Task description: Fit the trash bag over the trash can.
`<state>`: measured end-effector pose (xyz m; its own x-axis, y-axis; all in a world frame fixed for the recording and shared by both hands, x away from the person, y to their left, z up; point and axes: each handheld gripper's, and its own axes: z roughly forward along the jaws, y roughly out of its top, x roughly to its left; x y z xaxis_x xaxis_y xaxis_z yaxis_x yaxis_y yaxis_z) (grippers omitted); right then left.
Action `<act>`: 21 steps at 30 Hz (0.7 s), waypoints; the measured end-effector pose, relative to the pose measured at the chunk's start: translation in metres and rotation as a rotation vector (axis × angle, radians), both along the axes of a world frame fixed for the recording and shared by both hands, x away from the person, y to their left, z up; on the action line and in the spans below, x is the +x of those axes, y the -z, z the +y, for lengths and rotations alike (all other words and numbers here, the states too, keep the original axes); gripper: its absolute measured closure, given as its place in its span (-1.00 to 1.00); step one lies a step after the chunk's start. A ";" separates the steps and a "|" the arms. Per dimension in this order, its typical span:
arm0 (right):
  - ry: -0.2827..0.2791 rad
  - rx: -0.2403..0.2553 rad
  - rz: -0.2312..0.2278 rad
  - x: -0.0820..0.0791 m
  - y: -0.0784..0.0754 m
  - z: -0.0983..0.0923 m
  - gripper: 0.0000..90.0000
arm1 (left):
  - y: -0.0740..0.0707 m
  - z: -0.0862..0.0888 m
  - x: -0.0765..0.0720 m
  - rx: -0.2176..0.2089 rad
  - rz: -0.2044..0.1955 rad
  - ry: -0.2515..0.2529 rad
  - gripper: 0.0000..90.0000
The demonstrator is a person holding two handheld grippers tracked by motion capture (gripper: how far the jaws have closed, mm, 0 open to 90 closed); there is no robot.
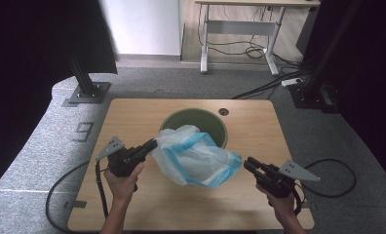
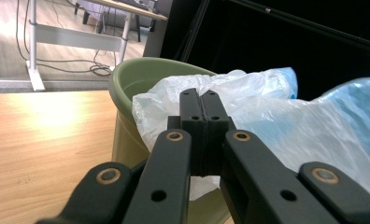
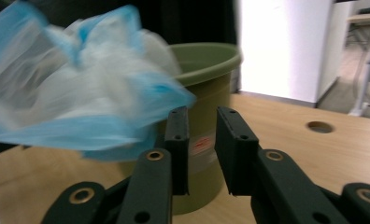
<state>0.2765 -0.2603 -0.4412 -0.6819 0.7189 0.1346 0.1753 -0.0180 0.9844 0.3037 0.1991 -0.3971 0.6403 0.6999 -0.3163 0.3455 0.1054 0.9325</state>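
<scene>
A round olive-green bin [image 1: 219,127] stands in the middle of the wooden table [image 1: 132,117]. A crumpled white and blue plastic bag [image 1: 196,157] hangs across its near rim and spreads toward me. My left gripper [image 1: 152,145] is shut on the bag's left edge, and the left gripper view shows its jaws pressed together [image 2: 201,100] against the plastic [image 2: 286,121] beside the bin [image 2: 141,79]. My right gripper [image 1: 247,165] is open just right of the bag's blue corner, holding nothing. In the right gripper view the jaws [image 3: 201,119] stand apart below the blurred bag [image 3: 80,93], facing the bin [image 3: 211,60].
A small cable hole [image 1: 223,111] sits in the table behind the bin. Black frame posts [image 1: 86,83] stand on the grey floor at both sides. A desk [image 1: 240,24] and loose cables [image 1: 259,48] lie farther back. Each gripper trails a cable off the table's near corners.
</scene>
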 end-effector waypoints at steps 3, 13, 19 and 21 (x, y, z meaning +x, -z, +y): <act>0.038 0.009 -0.004 0.011 -0.006 -0.012 0.57 | 0.000 0.001 0.000 -0.002 0.000 -0.001 1.00; -0.071 -0.044 0.024 0.034 -0.007 0.021 0.43 | 0.001 -0.004 0.001 0.002 0.003 0.009 0.99; -0.141 -0.053 -0.017 0.024 -0.020 0.049 0.32 | 0.000 -0.005 -0.002 -0.001 -0.002 0.016 0.99; -0.158 -0.067 -0.032 0.021 -0.024 0.058 0.28 | 0.000 -0.006 -0.002 -0.005 -0.003 0.019 0.99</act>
